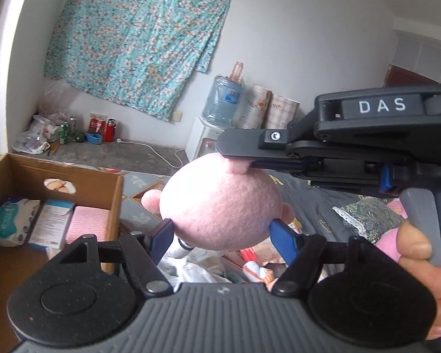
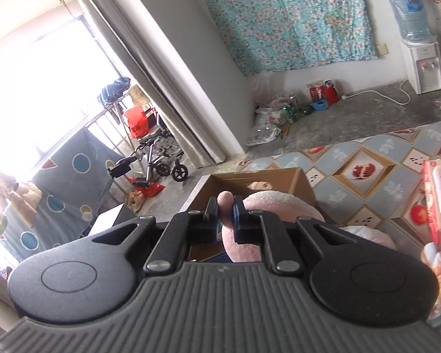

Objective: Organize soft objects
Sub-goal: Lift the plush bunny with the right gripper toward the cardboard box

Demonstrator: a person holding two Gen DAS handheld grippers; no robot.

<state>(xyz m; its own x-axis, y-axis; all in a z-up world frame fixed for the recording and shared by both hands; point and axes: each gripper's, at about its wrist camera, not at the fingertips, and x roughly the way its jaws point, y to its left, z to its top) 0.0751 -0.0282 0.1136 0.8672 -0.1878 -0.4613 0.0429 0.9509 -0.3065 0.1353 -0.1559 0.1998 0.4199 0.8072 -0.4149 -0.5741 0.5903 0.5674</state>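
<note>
Blue pads (image 1: 282,236) of the left tool (image 1: 220,232) stand wide, pressing both sides of the pink plush toy (image 1: 220,203) at frame centre; right tool (image 2: 224,209), nearly closed, pinches its small nub (image 2: 225,198) above the cardboard box (image 1: 114,188).

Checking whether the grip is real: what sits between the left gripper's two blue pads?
In the left wrist view, the round pink plush toy fills the gap of the left gripper, both pads pressing its sides. The right gripper pinches its top nub.
</note>
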